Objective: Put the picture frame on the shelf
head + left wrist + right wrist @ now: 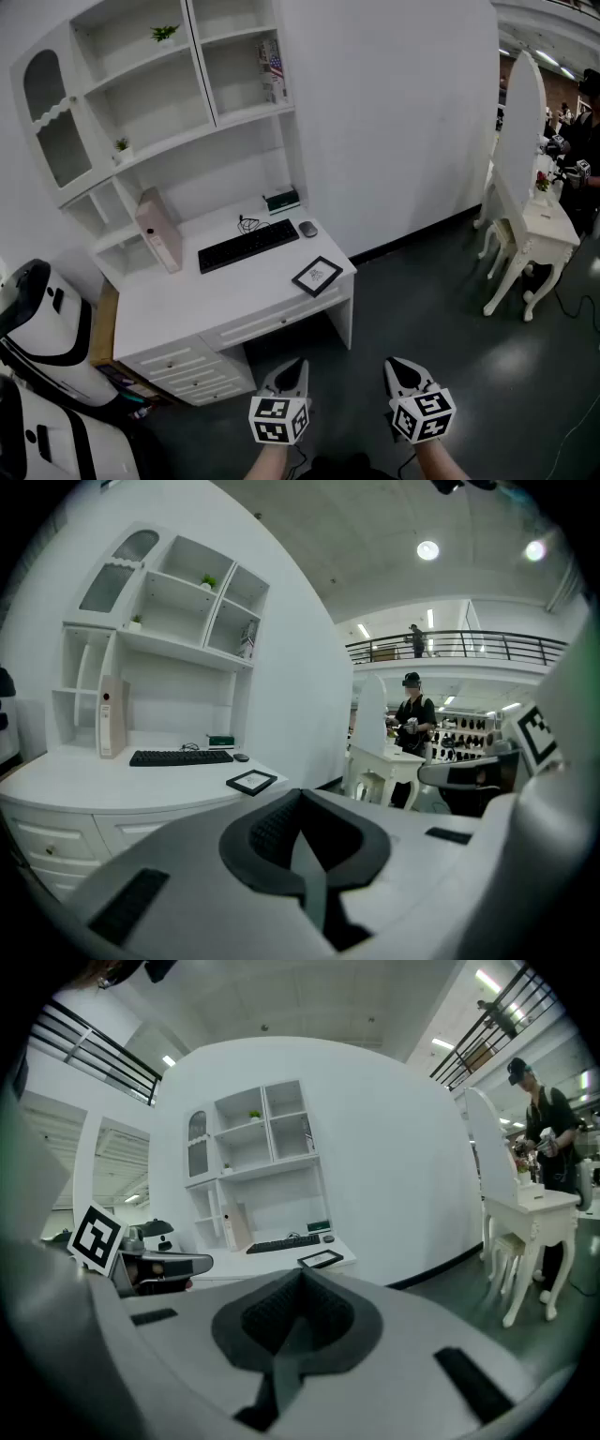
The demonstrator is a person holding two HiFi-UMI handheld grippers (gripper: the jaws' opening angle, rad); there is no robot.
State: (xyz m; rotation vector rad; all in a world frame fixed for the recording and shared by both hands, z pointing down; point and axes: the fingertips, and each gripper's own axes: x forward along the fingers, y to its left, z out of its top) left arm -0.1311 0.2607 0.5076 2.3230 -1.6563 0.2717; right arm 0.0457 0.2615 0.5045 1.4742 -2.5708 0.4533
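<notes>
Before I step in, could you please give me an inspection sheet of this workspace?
Surface: white desk, level, with drawers below.
Job's things: picture frame lies flat near the desk's front right corner; shelf unit above has free compartments.
Clutter: keyboard, mouse, upright binder, green box.
Grippers: left claw and right claw shut, empty, short of the desk.
Cables: thin cable bunched behind the keyboard.
Surroundings: dressing table and a person at right.
</notes>
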